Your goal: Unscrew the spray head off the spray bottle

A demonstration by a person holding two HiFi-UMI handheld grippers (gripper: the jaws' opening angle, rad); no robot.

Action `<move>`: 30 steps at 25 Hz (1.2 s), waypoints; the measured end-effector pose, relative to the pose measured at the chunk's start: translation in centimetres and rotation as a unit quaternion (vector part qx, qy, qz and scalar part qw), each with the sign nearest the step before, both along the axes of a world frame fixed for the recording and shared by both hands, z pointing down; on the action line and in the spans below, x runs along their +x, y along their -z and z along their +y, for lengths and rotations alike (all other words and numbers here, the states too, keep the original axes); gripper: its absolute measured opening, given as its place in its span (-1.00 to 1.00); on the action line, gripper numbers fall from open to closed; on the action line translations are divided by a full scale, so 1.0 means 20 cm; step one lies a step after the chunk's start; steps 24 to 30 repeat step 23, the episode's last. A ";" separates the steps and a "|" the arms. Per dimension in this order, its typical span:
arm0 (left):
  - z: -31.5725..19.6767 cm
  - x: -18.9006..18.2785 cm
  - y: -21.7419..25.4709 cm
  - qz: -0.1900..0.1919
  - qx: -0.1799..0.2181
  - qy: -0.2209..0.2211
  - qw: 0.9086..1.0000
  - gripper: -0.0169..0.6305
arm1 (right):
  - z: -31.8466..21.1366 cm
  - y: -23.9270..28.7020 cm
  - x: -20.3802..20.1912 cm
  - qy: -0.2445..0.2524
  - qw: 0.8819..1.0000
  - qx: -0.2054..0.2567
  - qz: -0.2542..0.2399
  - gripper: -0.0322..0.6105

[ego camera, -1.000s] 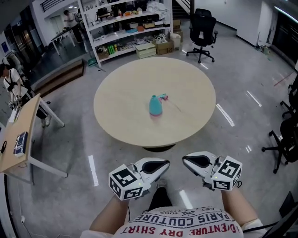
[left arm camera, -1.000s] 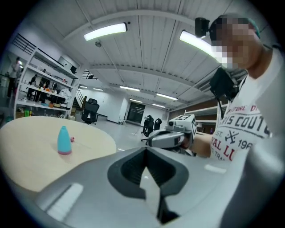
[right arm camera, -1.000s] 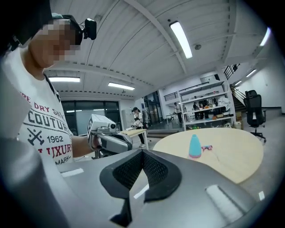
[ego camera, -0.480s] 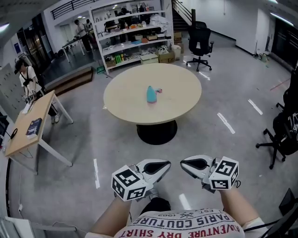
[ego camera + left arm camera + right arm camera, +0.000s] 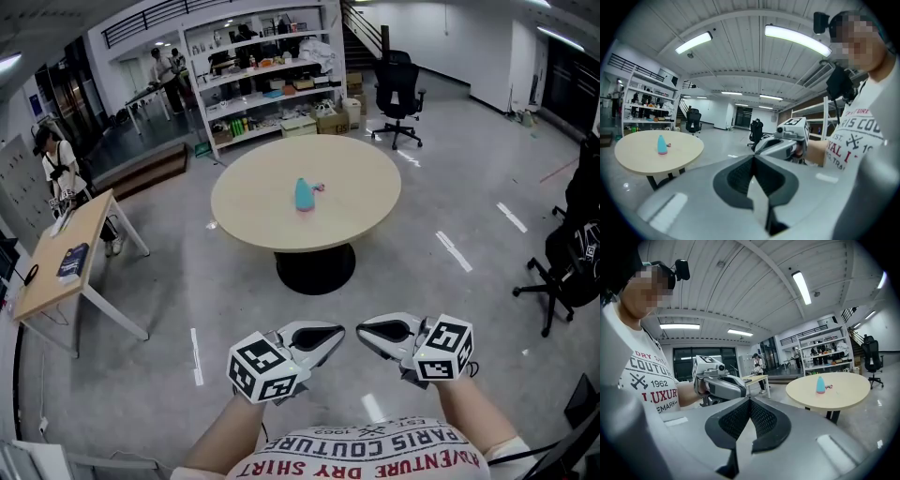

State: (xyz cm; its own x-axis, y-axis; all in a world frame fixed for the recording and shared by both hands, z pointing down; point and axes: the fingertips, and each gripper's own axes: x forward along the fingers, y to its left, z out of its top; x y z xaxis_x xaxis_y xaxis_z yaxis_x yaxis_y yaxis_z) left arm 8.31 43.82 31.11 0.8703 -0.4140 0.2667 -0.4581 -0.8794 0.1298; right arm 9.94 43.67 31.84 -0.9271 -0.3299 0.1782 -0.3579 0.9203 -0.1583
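Round surface (image 5: 361, 206) far across the office floor carries the teal spray bottle (image 5: 304, 195) upright mid-top, a pink bit (image 5: 320, 187) just right, well apart from left gripper (image 5: 335, 334) and right gripper (image 5: 365, 328), both pressed together, empty, near the chest, probably idle.

Three cameras, well back from the worktop (image 5: 347, 192).
Head view peers steeply down; gripper views look level, sharing it.

Open floor (image 5: 234, 300) runs toward 12 o'clock to the round table (image 5: 356, 192), mostly bare around the spray bottle (image 5: 304, 195); a wooden desk (image 5: 89, 223) stands at 10 o'clock, an office chair (image 5: 567, 253) at 3 o'clock.
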 end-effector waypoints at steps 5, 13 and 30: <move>0.01 0.00 -0.01 -0.009 0.000 -0.006 1.000 -0.94 | 0.00 -0.01 0.01 -0.006 1.000 -0.008 -0.004 -0.89; 0.00 0.00 -0.01 -0.010 -0.001 -0.005 1.000 -0.94 | -0.01 0.01 0.02 -0.010 1.000 0.000 -0.003 -0.89; -0.01 0.00 -0.01 -0.009 -0.005 0.003 1.000 -0.94 | 0.00 0.02 0.03 -0.002 1.000 0.002 -0.003 -0.89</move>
